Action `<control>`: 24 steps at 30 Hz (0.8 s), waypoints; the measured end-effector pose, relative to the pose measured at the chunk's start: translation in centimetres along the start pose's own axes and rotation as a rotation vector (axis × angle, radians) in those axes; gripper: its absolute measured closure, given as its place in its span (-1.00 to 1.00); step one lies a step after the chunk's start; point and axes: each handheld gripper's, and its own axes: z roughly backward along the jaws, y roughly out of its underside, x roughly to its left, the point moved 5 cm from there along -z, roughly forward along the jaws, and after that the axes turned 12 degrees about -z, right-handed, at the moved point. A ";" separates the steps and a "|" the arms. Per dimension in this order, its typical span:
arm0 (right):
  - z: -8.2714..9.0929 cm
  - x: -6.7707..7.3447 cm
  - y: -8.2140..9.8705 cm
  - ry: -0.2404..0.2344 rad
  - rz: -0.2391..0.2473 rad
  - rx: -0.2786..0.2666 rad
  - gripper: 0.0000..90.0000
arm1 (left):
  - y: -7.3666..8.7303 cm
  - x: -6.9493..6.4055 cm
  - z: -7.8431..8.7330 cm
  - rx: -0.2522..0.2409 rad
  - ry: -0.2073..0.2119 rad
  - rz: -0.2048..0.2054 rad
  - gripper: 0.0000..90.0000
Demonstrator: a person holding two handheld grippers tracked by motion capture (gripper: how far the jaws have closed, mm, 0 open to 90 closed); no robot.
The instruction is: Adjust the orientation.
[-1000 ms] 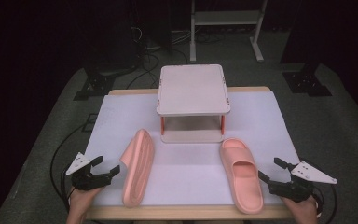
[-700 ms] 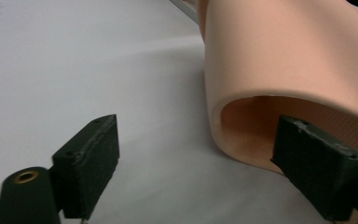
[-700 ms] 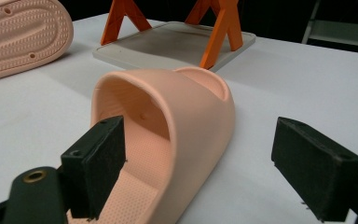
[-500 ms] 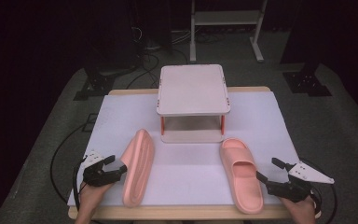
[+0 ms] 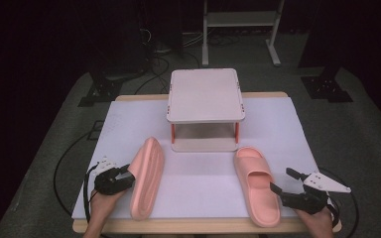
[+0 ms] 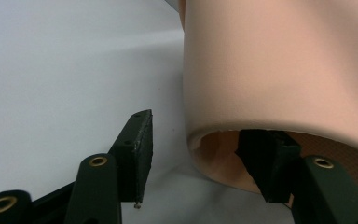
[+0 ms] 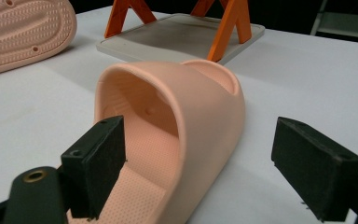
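Two pink slippers lie on the white table. The left slipper (image 5: 146, 183) rests on its side, sole facing right. My left gripper (image 5: 125, 174) is at its strap opening; in the left gripper view one jaw is inside the slipper (image 6: 284, 70) and the other outside. The left gripper (image 6: 200, 135) jaws have just been closing with the strap edge between them, and a gap remains at the outer pad (image 6: 142, 140). The right slipper (image 5: 258, 193) stands upright. My right gripper (image 5: 282, 181) is open at its right side, one jaw inside the slipper (image 7: 205, 102), one outside.
A small two-tier rack (image 5: 206, 96) with orange legs stands at the middle back of the table (image 5: 287, 129); its base (image 7: 177, 32) lies just beyond the right slipper. Cables trail off the table's left edge. The floor around is dark.
My left hand has moved right up to the side-lying slipper, and its jaws have narrowed around the strap edge. The right gripper and both slippers have stayed put.
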 end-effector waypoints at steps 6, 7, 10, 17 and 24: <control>-0.2 0.1 0.2 -0.002 0.000 0.013 -0.62 | -0.1 0.1 0.0 -0.016 0.005 0.013 0.09; -0.2 0.1 0.2 -0.002 0.000 0.014 -0.62 | -0.2 0.0 0.1 -0.020 0.010 0.015 0.09; -0.3 0.1 0.2 -0.002 0.002 0.018 -0.62 | -0.4 -0.3 0.1 -0.035 0.021 0.018 0.11; -0.5 0.3 0.2 0.005 0.019 0.026 -0.62 | -0.8 -0.8 0.2 -0.050 0.029 0.005 0.12; -0.6 0.2 0.2 0.003 0.013 0.027 -0.62 | -1.3 -1.4 0.2 -0.067 0.043 -0.008 0.12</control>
